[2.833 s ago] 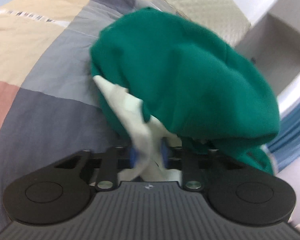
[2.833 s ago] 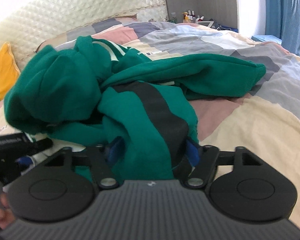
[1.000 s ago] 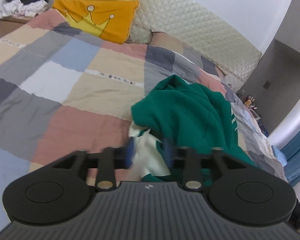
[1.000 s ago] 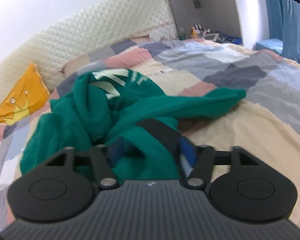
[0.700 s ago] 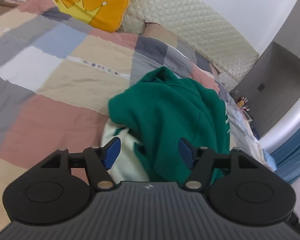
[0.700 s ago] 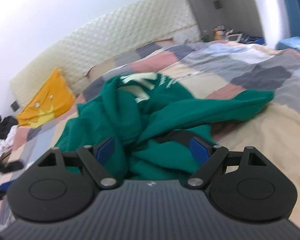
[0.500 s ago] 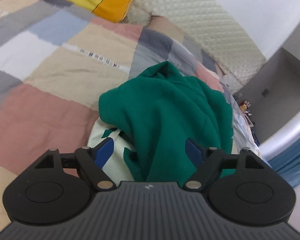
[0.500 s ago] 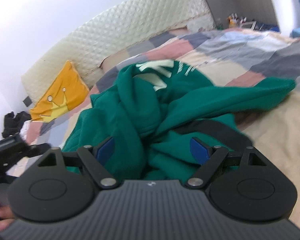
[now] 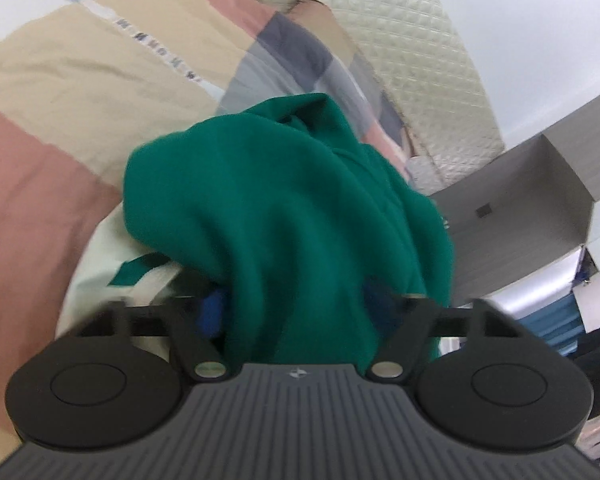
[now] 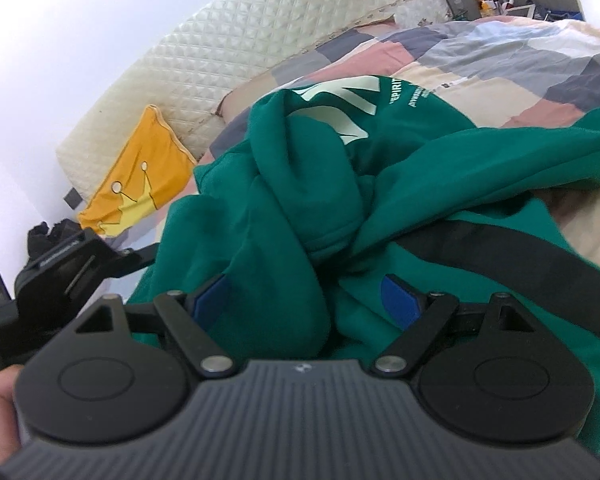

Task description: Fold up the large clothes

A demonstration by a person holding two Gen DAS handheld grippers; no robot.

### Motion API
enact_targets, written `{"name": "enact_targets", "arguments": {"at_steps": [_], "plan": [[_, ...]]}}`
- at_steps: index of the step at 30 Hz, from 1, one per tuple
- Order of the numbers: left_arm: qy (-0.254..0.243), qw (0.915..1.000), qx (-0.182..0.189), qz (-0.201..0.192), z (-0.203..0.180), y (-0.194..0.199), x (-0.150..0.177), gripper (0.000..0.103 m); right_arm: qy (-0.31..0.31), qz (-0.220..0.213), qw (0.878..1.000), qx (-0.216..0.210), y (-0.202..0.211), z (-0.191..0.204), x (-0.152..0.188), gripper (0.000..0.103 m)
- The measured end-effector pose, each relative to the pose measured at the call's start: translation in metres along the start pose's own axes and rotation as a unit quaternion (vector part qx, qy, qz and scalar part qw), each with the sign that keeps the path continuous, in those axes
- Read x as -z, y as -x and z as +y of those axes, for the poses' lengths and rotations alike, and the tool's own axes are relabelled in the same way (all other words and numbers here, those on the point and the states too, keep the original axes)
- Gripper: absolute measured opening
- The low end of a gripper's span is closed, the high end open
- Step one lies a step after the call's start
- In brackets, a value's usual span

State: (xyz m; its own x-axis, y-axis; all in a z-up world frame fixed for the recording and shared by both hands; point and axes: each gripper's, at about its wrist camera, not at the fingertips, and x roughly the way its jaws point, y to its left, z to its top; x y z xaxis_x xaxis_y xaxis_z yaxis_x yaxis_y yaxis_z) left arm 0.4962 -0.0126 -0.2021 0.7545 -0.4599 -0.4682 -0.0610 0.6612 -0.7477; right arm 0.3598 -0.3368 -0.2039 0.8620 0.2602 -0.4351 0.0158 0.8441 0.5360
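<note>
Left gripper had just been closing, its jaws pressed on a thick fold of the green sweatshirt. Right gripper stood wide, green folds between its unpressed pads. Sweatshirt lay bunched on the patchwork bedspread, yellow crown pillow beyond.

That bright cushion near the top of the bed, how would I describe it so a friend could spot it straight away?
Start at the cream quilted headboard behind the patchwork bedspread. Propped against its foot, beyond the crumpled green sweatshirt, leans an orange-yellow fabric cushion. It is the only vivid yellow thing there, with a paler crown shape and small round dots on its face.
</note>
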Motion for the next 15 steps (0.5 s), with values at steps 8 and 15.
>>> {"name": "enact_targets", "arguments": {"at_steps": [8,15], "plan": [[-0.035,0.9965,0.062,-0.044,-0.045,0.048,-0.025,0.011,-0.034,-0.037,0.998,-0.024,0.007,-0.005,-0.005,0.085],[-0.039,0.9887,0.092,-0.112,-0.084,0.132,-0.046,0.011,-0.079,-0.096,0.992,-0.031,0.040,-0.020,-0.005,0.085]]}}
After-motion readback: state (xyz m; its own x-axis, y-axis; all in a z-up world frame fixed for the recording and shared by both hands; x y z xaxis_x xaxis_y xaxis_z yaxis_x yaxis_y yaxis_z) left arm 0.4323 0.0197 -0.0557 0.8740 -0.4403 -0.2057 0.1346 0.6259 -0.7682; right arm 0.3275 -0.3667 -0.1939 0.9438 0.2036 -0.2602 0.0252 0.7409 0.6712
